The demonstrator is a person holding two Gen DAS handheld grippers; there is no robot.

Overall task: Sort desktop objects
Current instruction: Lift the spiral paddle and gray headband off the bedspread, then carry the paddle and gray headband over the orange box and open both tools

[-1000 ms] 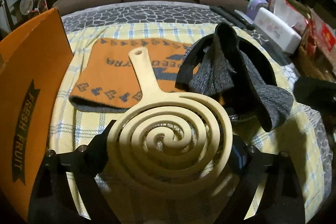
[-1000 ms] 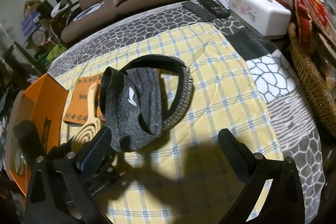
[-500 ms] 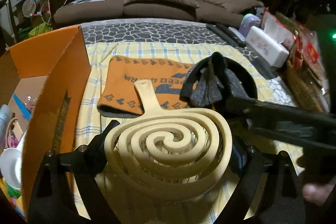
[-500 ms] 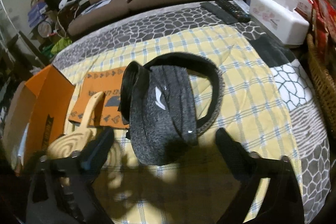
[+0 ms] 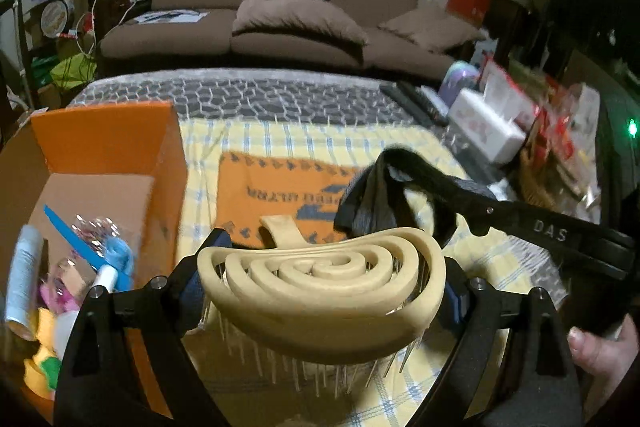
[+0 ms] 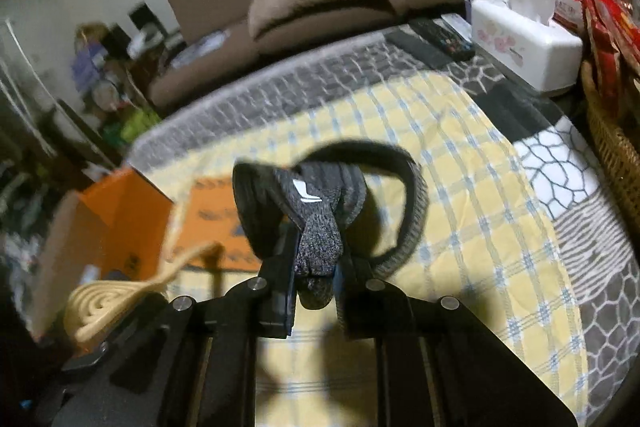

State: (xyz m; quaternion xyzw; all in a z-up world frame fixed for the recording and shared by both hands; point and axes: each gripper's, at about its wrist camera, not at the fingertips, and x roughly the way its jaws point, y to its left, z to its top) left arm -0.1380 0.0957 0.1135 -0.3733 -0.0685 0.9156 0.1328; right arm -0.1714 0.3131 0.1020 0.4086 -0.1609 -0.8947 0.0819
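Left wrist view: my left gripper [image 5: 320,291] clamps the tilted spiral brush [image 5: 320,287] beside the orange box [image 5: 108,163], my right gripper [image 6: 316,287] pinches the grey headband [image 6: 320,227]; either may slip.

Cream spiral brush [image 5: 320,287], metal pins underneath, tilted, lower centre of left-wrist frame, lifted off cloth. Grey/black knit headband [image 6: 320,223] w/ white logo, bunched, mid right-wrist frame. Orange printed cloth [image 5: 280,187] flat, mid-frame.
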